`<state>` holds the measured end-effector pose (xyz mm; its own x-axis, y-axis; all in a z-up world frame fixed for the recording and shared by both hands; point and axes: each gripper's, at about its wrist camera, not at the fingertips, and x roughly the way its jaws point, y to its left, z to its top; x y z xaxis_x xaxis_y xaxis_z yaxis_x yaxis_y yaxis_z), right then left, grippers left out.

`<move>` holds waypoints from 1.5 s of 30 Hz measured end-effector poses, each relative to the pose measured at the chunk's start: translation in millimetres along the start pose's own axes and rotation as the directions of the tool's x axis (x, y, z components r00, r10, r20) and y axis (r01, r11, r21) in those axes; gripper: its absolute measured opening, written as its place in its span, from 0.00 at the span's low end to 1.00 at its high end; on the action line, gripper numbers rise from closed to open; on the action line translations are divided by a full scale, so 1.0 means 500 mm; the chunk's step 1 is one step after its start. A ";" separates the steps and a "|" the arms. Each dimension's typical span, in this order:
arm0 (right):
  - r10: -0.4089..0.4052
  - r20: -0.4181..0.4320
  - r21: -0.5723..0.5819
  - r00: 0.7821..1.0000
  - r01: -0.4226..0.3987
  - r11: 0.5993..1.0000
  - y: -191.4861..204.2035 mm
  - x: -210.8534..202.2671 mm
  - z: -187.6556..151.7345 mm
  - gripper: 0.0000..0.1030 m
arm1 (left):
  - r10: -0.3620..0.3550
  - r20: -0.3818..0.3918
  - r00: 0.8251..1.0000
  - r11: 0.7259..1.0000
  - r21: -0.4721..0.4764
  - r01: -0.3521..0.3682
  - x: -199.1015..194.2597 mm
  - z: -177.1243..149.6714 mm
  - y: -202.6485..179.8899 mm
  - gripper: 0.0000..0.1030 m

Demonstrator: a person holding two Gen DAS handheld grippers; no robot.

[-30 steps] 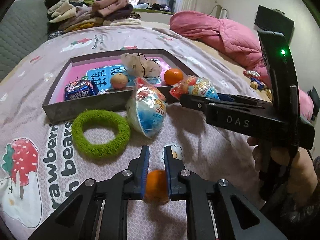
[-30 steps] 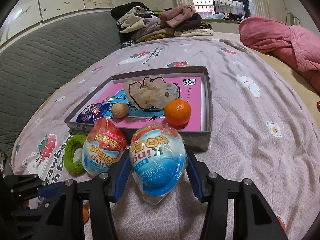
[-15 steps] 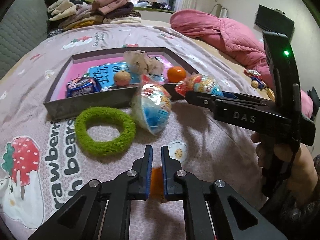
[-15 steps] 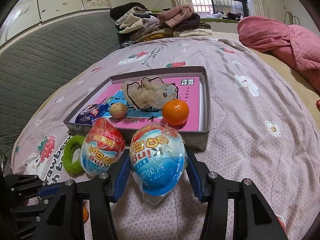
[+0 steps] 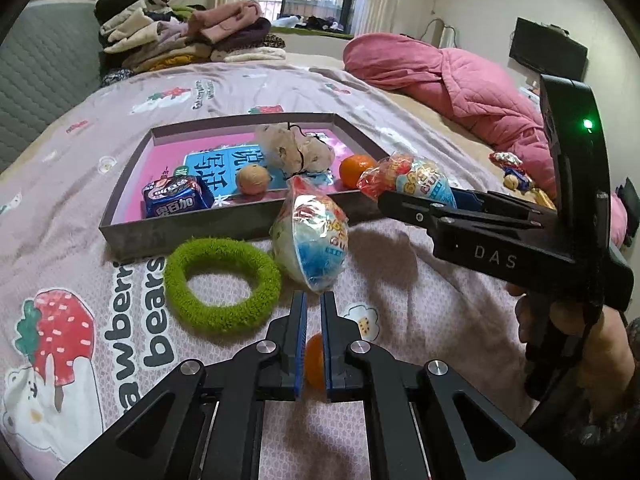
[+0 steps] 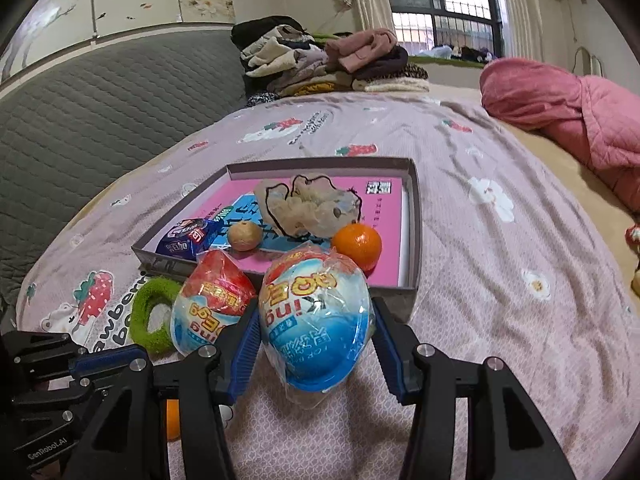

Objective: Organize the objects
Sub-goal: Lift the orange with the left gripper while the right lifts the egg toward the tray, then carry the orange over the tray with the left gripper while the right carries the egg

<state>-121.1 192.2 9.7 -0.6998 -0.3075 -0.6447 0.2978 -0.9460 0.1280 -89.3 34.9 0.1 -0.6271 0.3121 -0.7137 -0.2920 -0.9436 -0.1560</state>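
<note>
Pink patterned bed (image 5: 420, 312): left gripper (image 5: 313, 342) fingers clamped on a small orange (image 5: 314, 364) low over the bedding. Right gripper (image 6: 316, 344) fingers grip a wrapped toy egg (image 6: 316, 320) before the grey tray (image 6: 416, 220); another egg (image 5: 312, 236) and green ring (image 5: 220, 284) lie nearby.

The left gripper (image 5: 313, 344) is clamped on a small orange (image 5: 314, 364) near the camera. Beyond it lie a green ring (image 5: 220, 284) and a wrapped egg toy (image 5: 314, 240), before a far tray (image 5: 180, 232).
</note>
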 end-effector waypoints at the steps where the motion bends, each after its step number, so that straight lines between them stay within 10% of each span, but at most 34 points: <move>1: -0.001 0.003 -0.007 1.000 0.001 1.000 0.002 -0.001 0.001 0.51 | 0.003 0.002 1.000 1.000 -0.001 -0.003 0.000 0.002 0.000 0.06; 45: -0.062 0.165 -0.072 0.984 0.075 0.995 0.047 -0.034 0.060 0.51 | 0.204 0.144 0.968 0.976 -0.103 -0.190 -0.003 0.127 0.092 0.06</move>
<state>-121.7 172.1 46.1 -0.8146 -0.2606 -0.5182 0.2905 -0.9566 0.0244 -147.7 -1.9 37.5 -0.7706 0.1255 -0.6248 -0.0914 -0.9920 -0.0866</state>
